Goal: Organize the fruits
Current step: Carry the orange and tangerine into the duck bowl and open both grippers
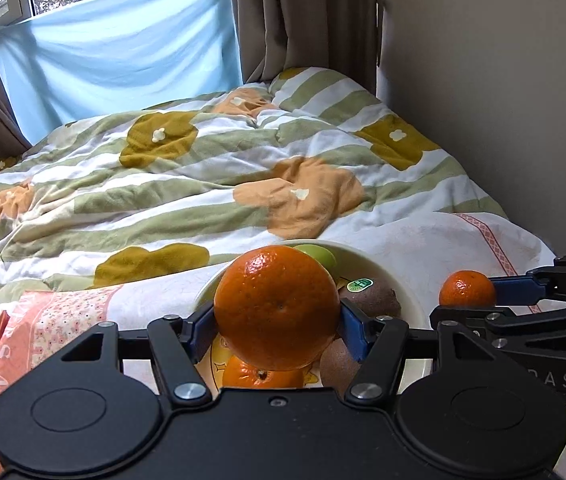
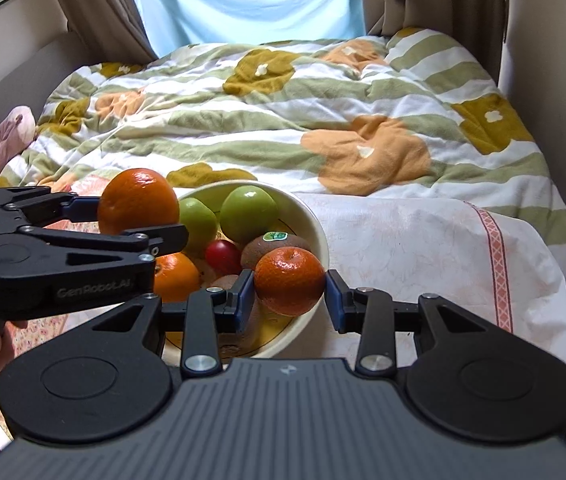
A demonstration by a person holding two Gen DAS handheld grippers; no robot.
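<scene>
A cream bowl (image 2: 317,224) on the bed holds two green apples (image 2: 247,213), kiwis (image 2: 275,246), a red fruit (image 2: 223,256) and an orange (image 2: 175,276). My left gripper (image 1: 277,326) is shut on a large orange (image 1: 277,306) above the bowl (image 1: 387,276); it also shows in the right wrist view (image 2: 139,202). My right gripper (image 2: 289,294) is shut on a small orange (image 2: 289,280) over the bowl's near right rim; it appears in the left wrist view (image 1: 467,289).
The bowl stands on a white and pink patterned cloth (image 2: 423,248) at the bed's foot. A flowered duvet (image 2: 283,112) covers the bed behind. A wall (image 1: 503,80) runs along the right, curtains (image 1: 307,16) at the back.
</scene>
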